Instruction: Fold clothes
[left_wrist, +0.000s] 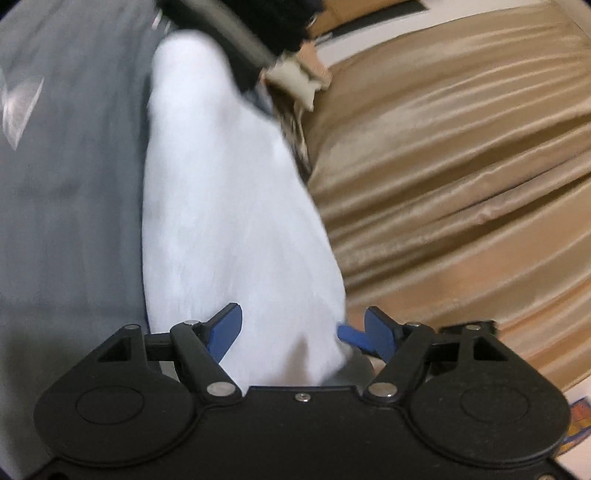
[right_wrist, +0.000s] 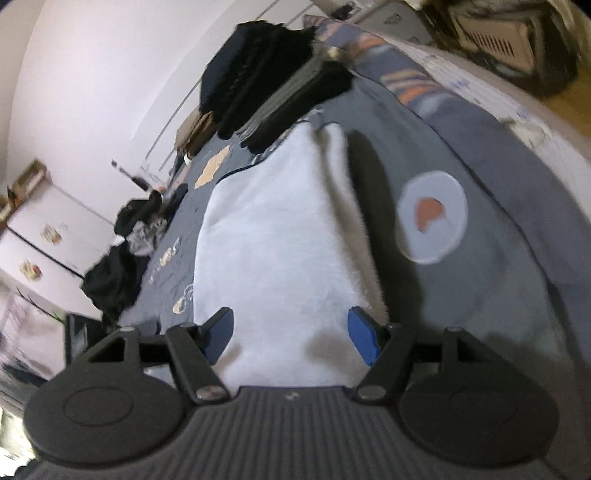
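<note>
A white fluffy garment (left_wrist: 229, 206) lies stretched out on the grey bedspread (left_wrist: 66, 221). My left gripper (left_wrist: 303, 328) is open, its blue pads (left_wrist: 225, 328) on either side of the garment's near end. In the right wrist view the same white garment (right_wrist: 273, 240) lies lengthwise on the bed. My right gripper (right_wrist: 291, 332) is open, its blue pads (right_wrist: 364, 336) wide apart over the garment's near edge. Whether either gripper touches the cloth I cannot tell. At the garment's far end a dark sleeved arm with the other gripper (right_wrist: 295, 96) shows.
A tan pleated curtain or bed skirt (left_wrist: 461, 184) hangs to the right of the bed. A pile of dark clothes (right_wrist: 125, 251) lies on the bed's far left side. The bedspread has a round pale patch (right_wrist: 432, 218). White cabinets (right_wrist: 44, 236) stand beyond.
</note>
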